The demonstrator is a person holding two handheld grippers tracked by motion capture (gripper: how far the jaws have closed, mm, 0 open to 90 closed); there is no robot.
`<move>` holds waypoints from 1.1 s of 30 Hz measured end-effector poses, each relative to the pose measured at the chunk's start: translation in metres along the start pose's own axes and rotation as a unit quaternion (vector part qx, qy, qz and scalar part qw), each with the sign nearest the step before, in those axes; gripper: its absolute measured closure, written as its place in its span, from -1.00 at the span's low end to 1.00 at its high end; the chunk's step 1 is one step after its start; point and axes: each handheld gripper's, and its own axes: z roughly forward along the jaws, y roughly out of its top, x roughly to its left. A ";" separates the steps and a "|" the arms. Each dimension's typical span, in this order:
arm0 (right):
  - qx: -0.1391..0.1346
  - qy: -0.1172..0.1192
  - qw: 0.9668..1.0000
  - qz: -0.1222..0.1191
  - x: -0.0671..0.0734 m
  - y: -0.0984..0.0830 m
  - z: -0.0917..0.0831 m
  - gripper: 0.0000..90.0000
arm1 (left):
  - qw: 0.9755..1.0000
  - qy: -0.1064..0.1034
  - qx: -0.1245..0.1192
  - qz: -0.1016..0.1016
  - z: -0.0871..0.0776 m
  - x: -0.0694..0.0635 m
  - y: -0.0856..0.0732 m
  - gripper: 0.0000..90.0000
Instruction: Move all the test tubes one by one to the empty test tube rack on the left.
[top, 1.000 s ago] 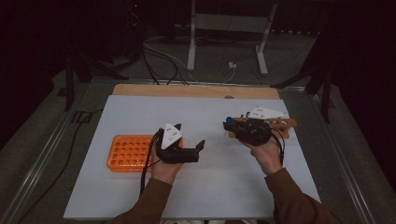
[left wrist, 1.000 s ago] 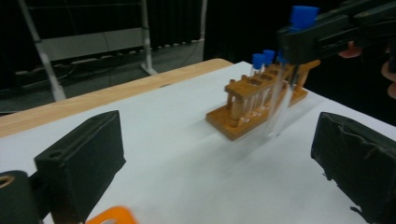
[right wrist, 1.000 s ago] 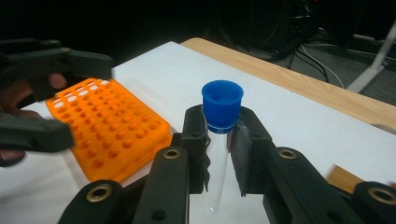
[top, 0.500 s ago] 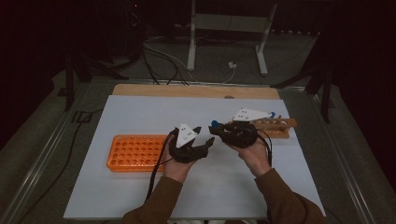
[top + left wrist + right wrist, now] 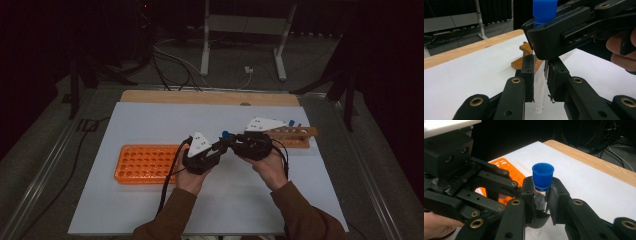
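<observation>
A clear test tube [image 5: 539,96] with a blue cap [image 5: 543,176] stands upright above the white table, held between both grippers. My right gripper [image 5: 541,192] is shut on the tube just under the cap. My left gripper [image 5: 539,72] has just been closing and its jaws now press on the glass lower down, below the right gripper [image 5: 564,32]. In the high view the left gripper [image 5: 215,150] and right gripper [image 5: 229,141] meet at mid-table with the cap [image 5: 226,134] poking up between them.
An orange tube rack [image 5: 145,163] with several empty holes lies to the left of the hands. A wooden rack [image 5: 295,136] with a blue-capped tube sits to the right. The white board [image 5: 150,120] lies on a wooden table.
The left hand came right and the right hand came left with the tube until they met. The left jaws went from wide open to closed around the tube's lower part.
</observation>
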 end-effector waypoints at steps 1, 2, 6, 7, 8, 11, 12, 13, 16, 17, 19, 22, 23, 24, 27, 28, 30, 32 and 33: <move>-0.002 0.000 1.000 0.000 0.000 0.000 0.000 0.57 | 1.000 0.000 0.001 -0.001 0.000 0.000 0.000 0.74; -0.005 0.003 1.000 0.000 0.000 0.000 -0.001 0.44 | 1.000 0.000 0.001 -0.001 0.000 0.000 0.000 0.74; -0.017 0.004 1.000 0.003 -0.002 0.002 -0.007 -0.05 | 1.000 0.005 0.002 -0.008 0.000 0.004 -0.002 0.74; -0.019 0.000 1.000 0.002 -0.003 0.003 -0.009 -0.16 | 1.000 0.009 0.002 -0.014 -0.002 0.008 -0.003 0.74; -0.024 -0.004 1.000 0.000 -0.003 0.002 -0.011 -0.24 | 1.000 0.012 0.001 -0.017 -0.004 0.010 -0.003 0.74; -0.028 -0.015 1.000 -0.002 -0.004 0.002 -0.015 -0.36 | 1.000 0.014 -0.002 -0.021 -0.008 0.015 -0.004 0.74; -0.033 -0.019 0.999 -0.001 -0.006 0.001 -0.019 -0.48 | 1.000 0.017 -0.005 -0.023 -0.010 0.018 -0.004 0.74; -0.036 -0.022 0.999 0.000 -0.006 0.001 -0.021 -0.56 | 0.999 0.021 -0.007 -0.026 -0.013 0.020 -0.004 0.74; -0.040 -0.038 0.998 -0.007 -0.009 -0.002 -0.025 -0.68 | 0.999 0.030 -0.008 -0.029 -0.022 0.026 -0.006 0.74; -0.040 -0.043 0.998 -0.006 -0.010 -0.004 -0.027 -0.80 | 0.999 0.032 -0.009 -0.030 -0.025 0.028 -0.007 0.74; -0.036 -0.057 0.998 -0.016 -0.014 -0.008 -0.030 -0.93 | 0.999 0.037 -0.009 -0.030 -0.031 0.031 -0.009 0.74; -0.030 -0.071 0.997 -0.021 -0.018 -0.015 -0.032 -1.00 | 0.999 0.039 -0.013 -0.034 -0.038 0.035 -0.013 0.74; -0.030 -0.071 0.997 -0.021 -0.018 -0.015 -0.032 -1.00 | 0.999 0.039 -0.013 -0.034 -0.041 0.036 -0.015 0.74; -0.029 -0.075 0.997 -0.018 -0.020 -0.018 -0.034 -1.00 | 0.998 0.040 -0.014 -0.036 -0.043 0.037 -0.016 0.74; -0.031 -0.082 0.996 -0.006 -0.028 -0.025 -0.039 -1.00 | 0.998 0.044 -0.014 -0.038 -0.050 0.039 -0.021 0.74; -0.025 -0.091 0.996 -0.001 -0.033 -0.029 -0.042 -1.00 | 0.998 0.045 -0.014 -0.038 -0.052 0.040 -0.022 0.74; -0.023 -0.093 0.995 0.002 -0.035 -0.031 -0.043 -1.00 | 0.998 0.047 -0.013 -0.039 -0.055 0.041 -0.025 0.74; -0.021 -0.099 0.995 0.006 -0.039 -0.034 -0.047 -1.00 | 0.998 0.050 -0.011 -0.040 -0.058 0.042 -0.028 0.74; -0.021 -0.104 0.994 0.008 -0.041 -0.036 -0.049 -1.00 | 0.998 0.052 -0.010 -0.041 -0.060 0.043 -0.030 0.74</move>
